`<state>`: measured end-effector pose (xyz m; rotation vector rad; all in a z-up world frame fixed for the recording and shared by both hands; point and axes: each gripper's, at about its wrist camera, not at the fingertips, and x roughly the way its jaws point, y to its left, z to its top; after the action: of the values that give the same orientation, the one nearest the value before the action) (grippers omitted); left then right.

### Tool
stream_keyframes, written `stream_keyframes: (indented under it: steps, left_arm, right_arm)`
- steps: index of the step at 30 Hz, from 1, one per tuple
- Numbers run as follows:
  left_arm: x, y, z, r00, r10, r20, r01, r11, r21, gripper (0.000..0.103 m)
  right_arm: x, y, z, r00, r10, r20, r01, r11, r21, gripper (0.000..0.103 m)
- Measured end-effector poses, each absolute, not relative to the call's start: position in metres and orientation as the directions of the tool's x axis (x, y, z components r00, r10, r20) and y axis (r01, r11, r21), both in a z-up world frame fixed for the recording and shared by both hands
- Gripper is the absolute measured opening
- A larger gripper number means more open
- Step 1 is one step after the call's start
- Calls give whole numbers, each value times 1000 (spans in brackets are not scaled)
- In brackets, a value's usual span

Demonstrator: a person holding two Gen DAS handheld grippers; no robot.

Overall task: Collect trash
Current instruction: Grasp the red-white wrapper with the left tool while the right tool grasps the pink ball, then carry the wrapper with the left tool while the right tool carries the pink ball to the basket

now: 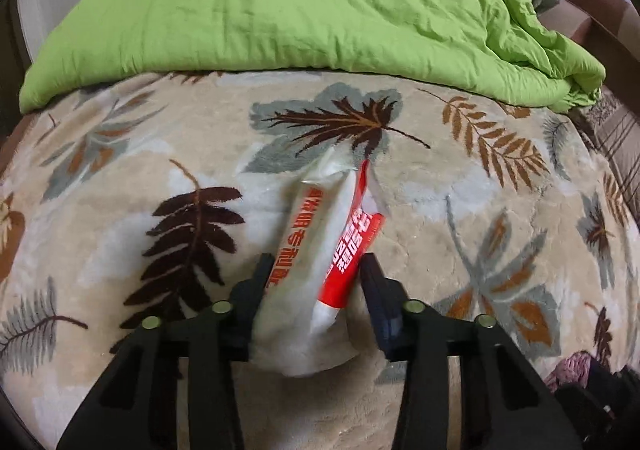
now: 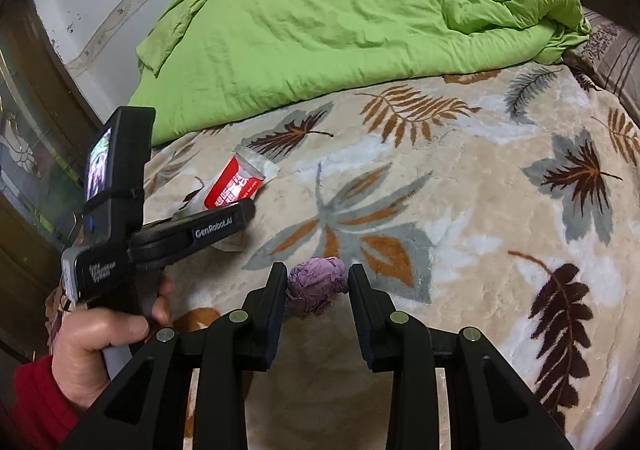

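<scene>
Left gripper (image 1: 314, 264), jaws narrowed onto a red-and-white wipes packet (image 1: 320, 250) whose long axis runs up the frame centre on the leaf-patterned blanket (image 1: 460, 250); right gripper (image 2: 318, 282) holds a crumpled purple paper ball (image 2: 316, 284) at lower centre.

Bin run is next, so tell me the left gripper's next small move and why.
Probably lift straight up off the leaf-patterned blanket. The left gripper already has the red and white wrapper between its fingers, apparently pinched, and the right gripper already holds the purple paper ball, so both pieces look ready to carry.
</scene>
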<state>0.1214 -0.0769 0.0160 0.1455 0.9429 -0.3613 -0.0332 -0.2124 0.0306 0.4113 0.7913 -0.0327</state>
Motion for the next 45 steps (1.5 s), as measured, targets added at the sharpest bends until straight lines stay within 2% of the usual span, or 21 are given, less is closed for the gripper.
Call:
stream_keyframes:
  steps: [5, 17, 26, 45]
  left_arm:
    - [101, -61, 24, 536, -257, -804, 341, 937, -72, 34]
    - [-26, -9, 67, 681, -186, -708, 292, 956, 29, 34]
    - [-96, 2, 87, 733, -193, -652, 310, 948, 68, 34]
    - [-141, -12, 109, 755, -248, -607, 371, 925, 84, 34]
  right_arm:
    - [-40, -207, 39, 726, 101, -680, 171, 931, 321, 34]
    - [-95, -175, 69, 779, 56, -624, 105, 970, 217, 34]
    - [-139, -165, 72, 773, 42, -633, 92, 980, 178, 34]
    - [-188, -171, 91, 789, 22, -614, 112, 977, 179, 34]
